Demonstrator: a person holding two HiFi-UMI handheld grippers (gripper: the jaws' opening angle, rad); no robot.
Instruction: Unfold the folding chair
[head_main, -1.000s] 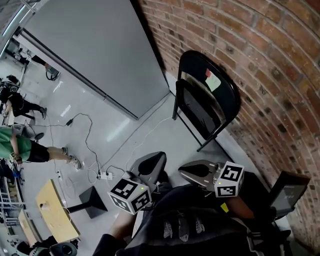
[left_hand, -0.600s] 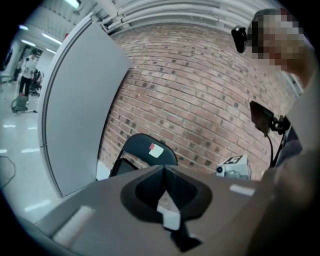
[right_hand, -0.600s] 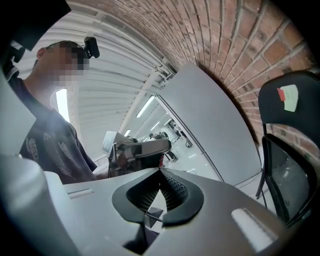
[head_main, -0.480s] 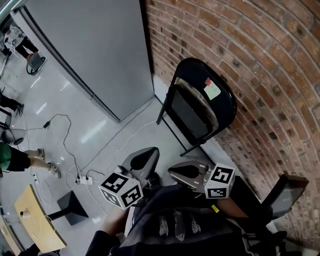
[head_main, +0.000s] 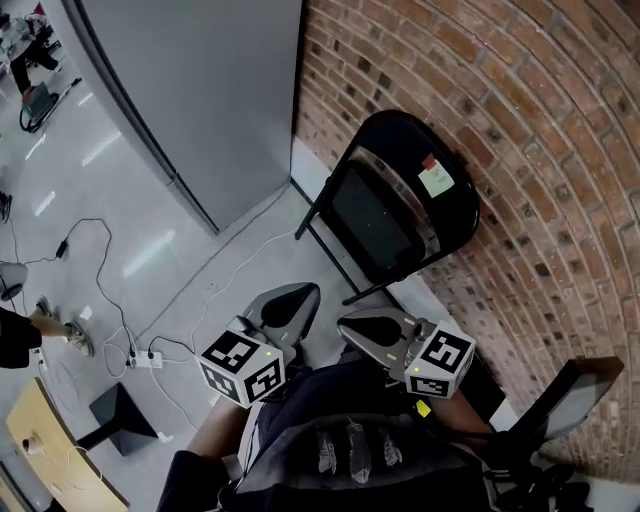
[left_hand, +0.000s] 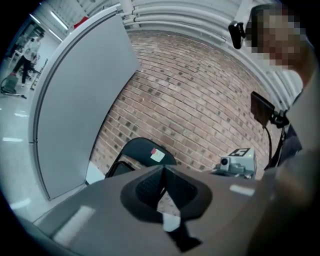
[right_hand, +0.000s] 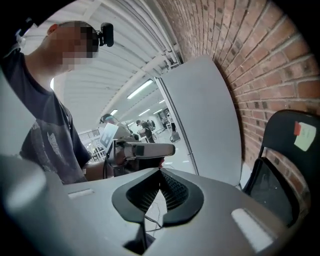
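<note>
The black folding chair (head_main: 400, 200) leans folded against the brick wall (head_main: 520, 120), with a pale sticker and a red tag on its backrest. Both grippers hover a short way in front of it, low in the head view, touching nothing. My left gripper (head_main: 311, 291) is shut and empty, aimed toward the chair (left_hand: 142, 152). My right gripper (head_main: 344, 322) is also shut and empty. It points across toward the left gripper (right_hand: 145, 149), and the chair (right_hand: 287, 165) stands at the right edge of its view.
A tall grey panel (head_main: 200, 90) stands left of the chair against the wall. Cables and a power strip (head_main: 145, 358) lie on the pale floor. A black stand base (head_main: 115, 412) and a wooden tabletop (head_main: 45, 450) are at lower left. A dark screen (head_main: 570, 395) is at lower right.
Both grippers have moved closer to the chair, and their marker cubes have turned a little. The view has swung toward the wall. The jaws stay shut.
</note>
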